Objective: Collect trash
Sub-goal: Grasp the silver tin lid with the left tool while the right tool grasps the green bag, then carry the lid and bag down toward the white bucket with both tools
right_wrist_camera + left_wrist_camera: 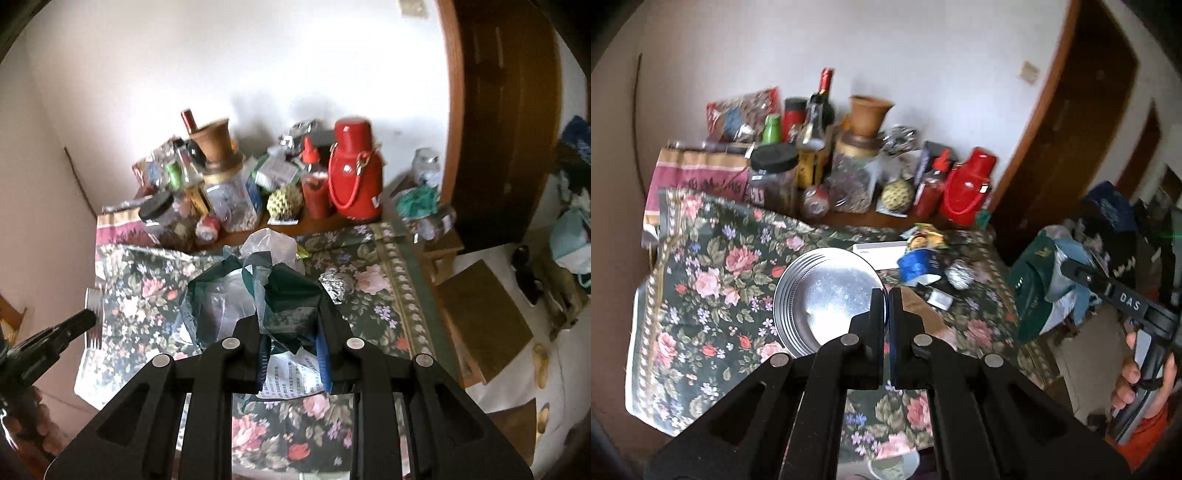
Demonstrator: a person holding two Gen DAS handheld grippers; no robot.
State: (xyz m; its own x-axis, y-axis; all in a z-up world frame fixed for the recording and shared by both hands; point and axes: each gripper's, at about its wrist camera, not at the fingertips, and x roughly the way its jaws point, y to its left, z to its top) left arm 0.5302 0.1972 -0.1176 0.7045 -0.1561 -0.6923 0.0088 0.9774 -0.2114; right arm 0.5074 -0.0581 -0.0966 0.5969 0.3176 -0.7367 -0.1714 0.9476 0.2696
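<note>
The left claw [886, 295] is clenched on the rim of a round metal tin lid [827, 295], its two fingers pressed nearly together with only the thin edge of the lid between them; the lid is tilted and held just above the flowered cloth [720, 266] that covers the bench. The right claw [293, 325] is grasping a crumpled green and clear plastic bag [258, 291], the fingers partly closed with the bunched plastic filling the gap between them, and a printed slip of paper [291, 376] hangs at the bag's lower edge between the fingers. In the left wrist view this right claw and the bag [1039, 280] sit off the right edge of the bench, gripped by a hand [1137, 376]. Loose trash lies on the cloth beyond the lid: a blue wrapper [919, 264], a ball of foil [958, 277], a yellow snack wrapper [927, 238] and a white flat box [882, 253]. The foil ball [338, 286] also shows just beside the bag in the right wrist view. Along the back of the bench stand jars, bottles, a clay pot [870, 110] and a red flask [967, 188], close together against the wall.
</note>
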